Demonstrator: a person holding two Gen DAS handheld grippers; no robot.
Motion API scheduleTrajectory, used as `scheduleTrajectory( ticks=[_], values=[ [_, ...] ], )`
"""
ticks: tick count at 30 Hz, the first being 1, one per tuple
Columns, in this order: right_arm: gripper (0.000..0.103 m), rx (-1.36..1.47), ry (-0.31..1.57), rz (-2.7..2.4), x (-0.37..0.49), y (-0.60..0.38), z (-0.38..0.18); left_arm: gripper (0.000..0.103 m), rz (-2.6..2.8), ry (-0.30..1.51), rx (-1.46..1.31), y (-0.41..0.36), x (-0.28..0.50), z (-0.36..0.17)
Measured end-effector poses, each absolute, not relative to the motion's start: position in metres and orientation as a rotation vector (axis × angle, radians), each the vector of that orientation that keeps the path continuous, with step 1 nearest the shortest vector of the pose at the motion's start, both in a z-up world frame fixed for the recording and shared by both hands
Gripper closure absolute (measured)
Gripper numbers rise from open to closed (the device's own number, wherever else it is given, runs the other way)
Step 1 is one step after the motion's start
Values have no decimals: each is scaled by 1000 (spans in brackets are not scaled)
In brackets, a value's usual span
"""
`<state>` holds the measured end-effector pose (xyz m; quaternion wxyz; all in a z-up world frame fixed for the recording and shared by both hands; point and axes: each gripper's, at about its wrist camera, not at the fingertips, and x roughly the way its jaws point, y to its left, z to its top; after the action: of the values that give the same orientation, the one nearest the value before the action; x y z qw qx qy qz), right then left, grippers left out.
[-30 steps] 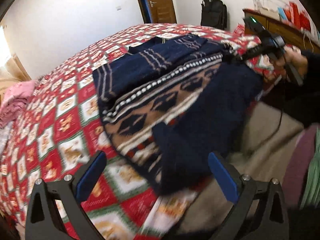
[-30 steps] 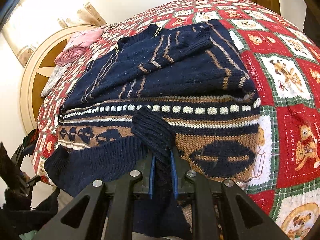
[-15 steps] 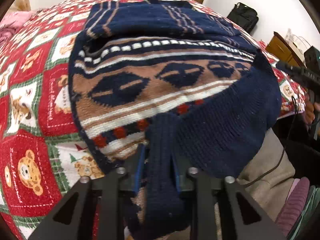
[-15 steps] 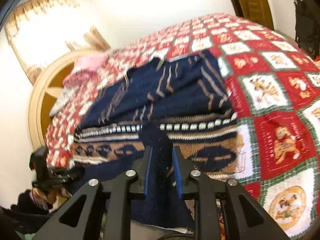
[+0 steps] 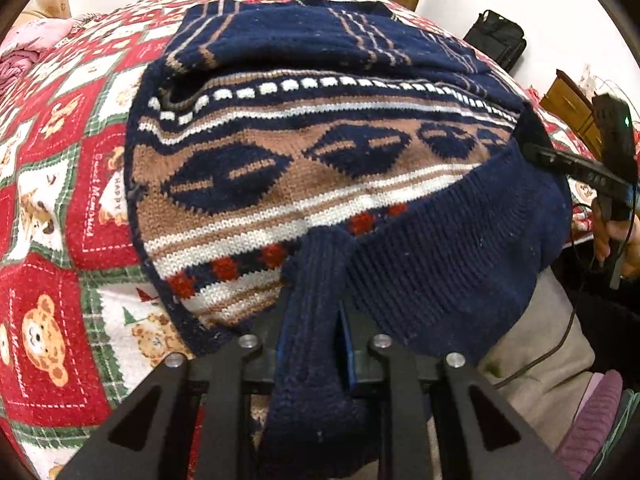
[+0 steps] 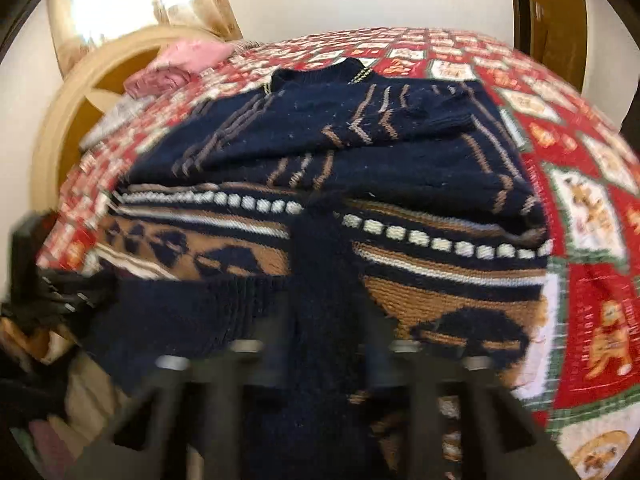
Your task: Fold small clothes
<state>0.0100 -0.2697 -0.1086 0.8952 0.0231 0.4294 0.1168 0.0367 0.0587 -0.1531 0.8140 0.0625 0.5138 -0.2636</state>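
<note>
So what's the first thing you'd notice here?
The big navy sweater with brown diamond bands, spread in the middle of the bed. Under it, all around, lies the red Christmas quilt with little teddy bears. Near the bottom of the view, the left gripper pinches the sweater's dark ribbed hem.

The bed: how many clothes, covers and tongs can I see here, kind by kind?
Knitted sweaters: 1, the navy patterned sweater
Pink clothes piles near the headboard: 1, pink pile
Bed covers: 1, red teddy-bear quilt
Tongs: 2, left tongs and right tongs, both shut on the sweater's navy hem
Total: 5
</note>
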Motion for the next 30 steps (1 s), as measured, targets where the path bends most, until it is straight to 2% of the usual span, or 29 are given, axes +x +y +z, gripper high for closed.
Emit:
scheduleTrajectory(
  ticks=[2, 4, 10, 16, 21, 30],
  values=[
    [91, 115, 884, 276, 4, -274, -102, 91, -587, 1096, 115, 56, 36, -151],
    [91, 120, 856, 278, -7, -275, -91, 93, -593, 1085, 95, 59, 33, -147],
    [91, 257, 699, 297, -44, -287, -35, 94, -618, 929, 70, 64, 24, -97],
    [91, 455, 533, 261, -42, -309, 4, 94, -545, 758, 25, 75, 38, -38],
    [91, 482, 516, 176, -23, -308, 11, 94, -493, 676, -13, 68, 64, -8],
    [91, 435, 457, 114, 37, -313, 38, 94, -404, 621, 8, 39, 129, 13]
  ],
)
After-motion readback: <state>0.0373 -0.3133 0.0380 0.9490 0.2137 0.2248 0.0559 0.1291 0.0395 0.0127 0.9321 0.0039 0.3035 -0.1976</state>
